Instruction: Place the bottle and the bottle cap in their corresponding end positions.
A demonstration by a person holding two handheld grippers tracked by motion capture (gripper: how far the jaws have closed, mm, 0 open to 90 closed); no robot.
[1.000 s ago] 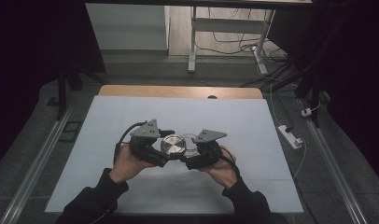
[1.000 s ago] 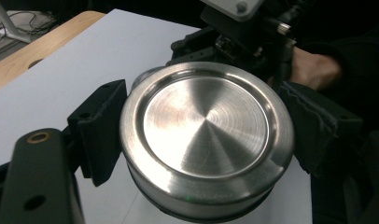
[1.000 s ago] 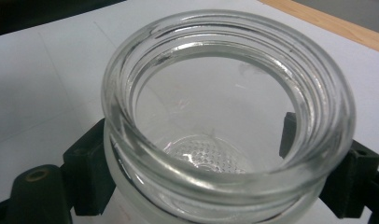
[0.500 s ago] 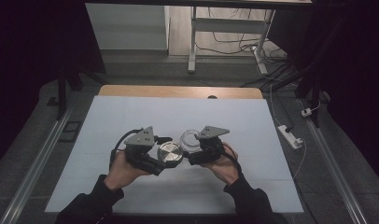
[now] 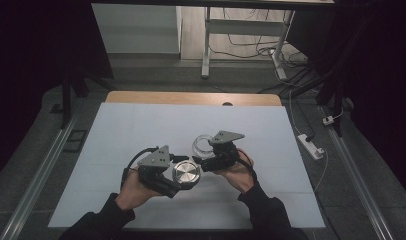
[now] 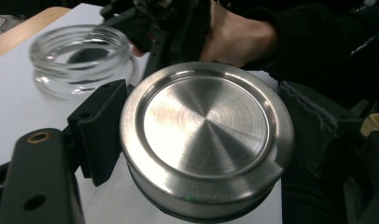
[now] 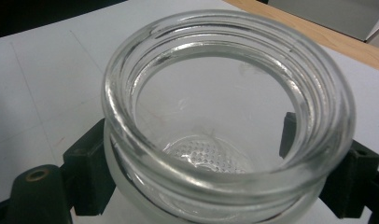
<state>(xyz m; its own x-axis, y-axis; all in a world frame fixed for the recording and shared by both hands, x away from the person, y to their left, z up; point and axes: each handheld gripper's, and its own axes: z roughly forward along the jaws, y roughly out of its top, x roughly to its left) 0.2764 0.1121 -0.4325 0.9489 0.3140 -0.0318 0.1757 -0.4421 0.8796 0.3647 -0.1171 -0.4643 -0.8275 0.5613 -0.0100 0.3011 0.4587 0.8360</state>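
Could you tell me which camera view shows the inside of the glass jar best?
The right gripper view: the glass jar opens toward the camera, its patterned bottom visible. The left gripper view shows it blurred from the side; the high view shows it small, partly behind the right gripper.

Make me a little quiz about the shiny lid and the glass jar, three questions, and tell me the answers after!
1. True or false: the metal lid sits screwed on the glass jar.
2. Which gripper holds the jar?
A. left gripper
B. right gripper
C. neither
3. Fill in: the jar looks ____ inside.

Key
1. False. The lid is clamped between the left gripper's jaws, apart from the jar.
2. B. The right gripper's jaws press on both sides of the jar.
3. Empty. The right gripper view looks straight down through the open mouth to the bare glass bottom.
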